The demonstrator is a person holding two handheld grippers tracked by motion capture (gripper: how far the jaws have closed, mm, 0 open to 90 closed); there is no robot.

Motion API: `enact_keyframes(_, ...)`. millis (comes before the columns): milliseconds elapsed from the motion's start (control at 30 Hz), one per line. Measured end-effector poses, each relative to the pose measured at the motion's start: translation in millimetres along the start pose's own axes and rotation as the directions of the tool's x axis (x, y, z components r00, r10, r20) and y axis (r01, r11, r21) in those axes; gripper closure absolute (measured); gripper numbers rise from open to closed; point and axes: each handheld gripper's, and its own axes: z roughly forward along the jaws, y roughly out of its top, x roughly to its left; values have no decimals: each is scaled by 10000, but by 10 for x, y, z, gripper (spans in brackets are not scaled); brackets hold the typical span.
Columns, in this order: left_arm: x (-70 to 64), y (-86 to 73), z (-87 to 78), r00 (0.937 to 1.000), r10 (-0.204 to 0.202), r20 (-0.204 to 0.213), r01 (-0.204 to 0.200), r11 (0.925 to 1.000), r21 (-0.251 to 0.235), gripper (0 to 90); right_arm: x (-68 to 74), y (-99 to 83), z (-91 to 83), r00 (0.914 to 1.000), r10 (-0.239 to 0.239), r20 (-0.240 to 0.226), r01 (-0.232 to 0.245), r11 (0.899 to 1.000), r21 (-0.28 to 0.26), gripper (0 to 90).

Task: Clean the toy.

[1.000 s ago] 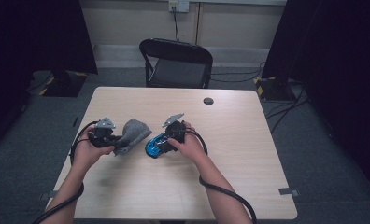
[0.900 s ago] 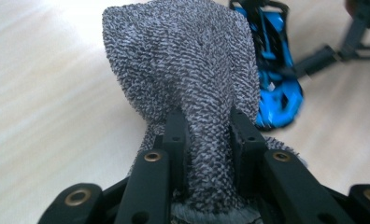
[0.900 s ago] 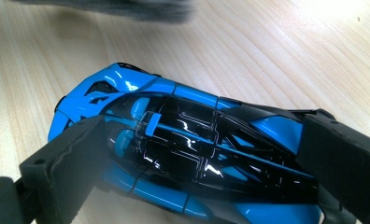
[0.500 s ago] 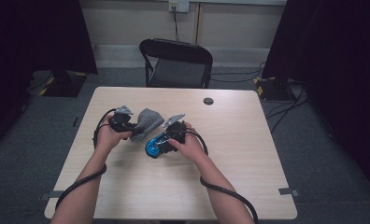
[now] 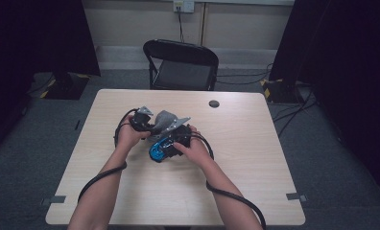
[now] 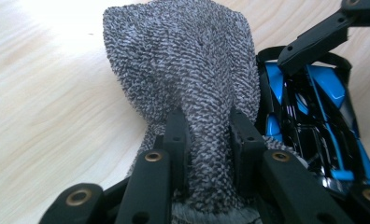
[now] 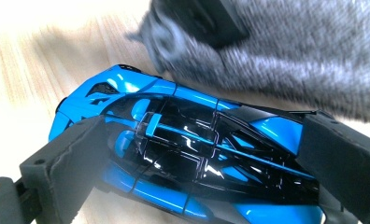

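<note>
One table carries one grey knitted cloth pinched between the left gripper fingers, touching one blue toy car clamped across its body by the right gripper fingers, mid-table

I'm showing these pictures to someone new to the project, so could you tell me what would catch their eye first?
Probably the glossy blue and black toy car, lying on the wooden table near its middle and clamped between the right gripper jaws. Right beside it, the left gripper pinches a grey knitted cloth, which hangs close above the car.
</note>
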Motion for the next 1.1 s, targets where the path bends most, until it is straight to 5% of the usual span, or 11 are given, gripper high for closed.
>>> enact_keyframes(200,-55,20,164,9991,407,88,-410,9987,307,725,1,-5,0,10000,-7,-5,7,10000,-47,18)
enact_keyframes(367,-46,0,163,9991,356,213,-362,9990,265,723,0,-2,0,10000,0,-12,0,10000,-21,18)
enact_keyframes(1100,-35,-140,-65,9941,940,546,-987,9911,897,729,31,10,12,10000,-15,-72,14,10000,-31,17)
